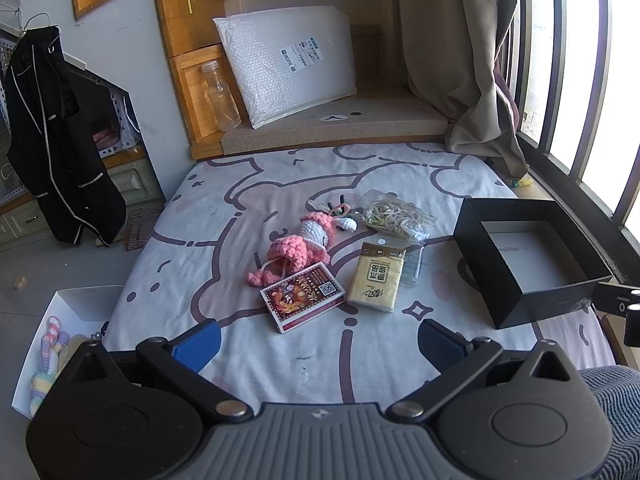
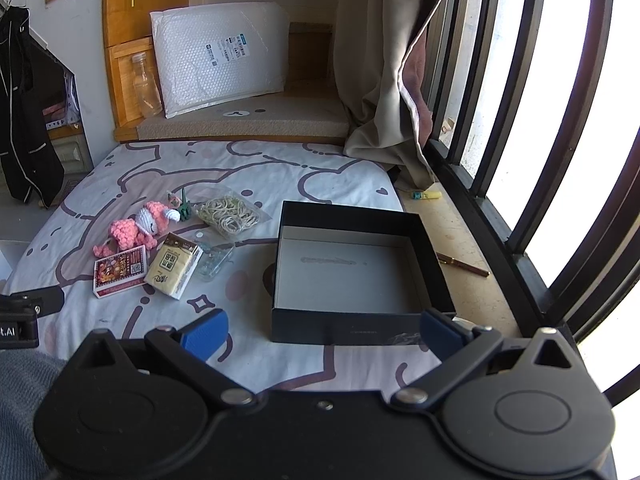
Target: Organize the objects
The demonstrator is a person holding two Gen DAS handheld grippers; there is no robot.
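Observation:
On the printed bed sheet [image 1: 256,352] lie a pink crochet doll [image 1: 298,246], a red card box [image 1: 302,297], a yellow tissue pack [image 1: 376,278], a clear bag of rubber bands [image 1: 394,212] and a small clear plastic case [image 1: 412,266]. An empty black box [image 1: 532,264] sits to their right. My left gripper [image 1: 320,338] hovers open above the sheet, just short of the card box. In the right wrist view my right gripper [image 2: 324,334] stands open over the near wall of the black box [image 2: 352,272], with the doll [image 2: 136,230], card box [image 2: 120,270] and tissue pack [image 2: 172,270] to its left.
A white box [image 1: 80,300] holding crochet toys stands on the floor at the left. A bubble-wrap parcel [image 1: 286,62] and a clear bottle [image 1: 222,98] stand at the bed's head. A curtain [image 2: 384,80], window bars, a pen [image 2: 462,264] and a yellow marker [image 2: 426,195] line the right side.

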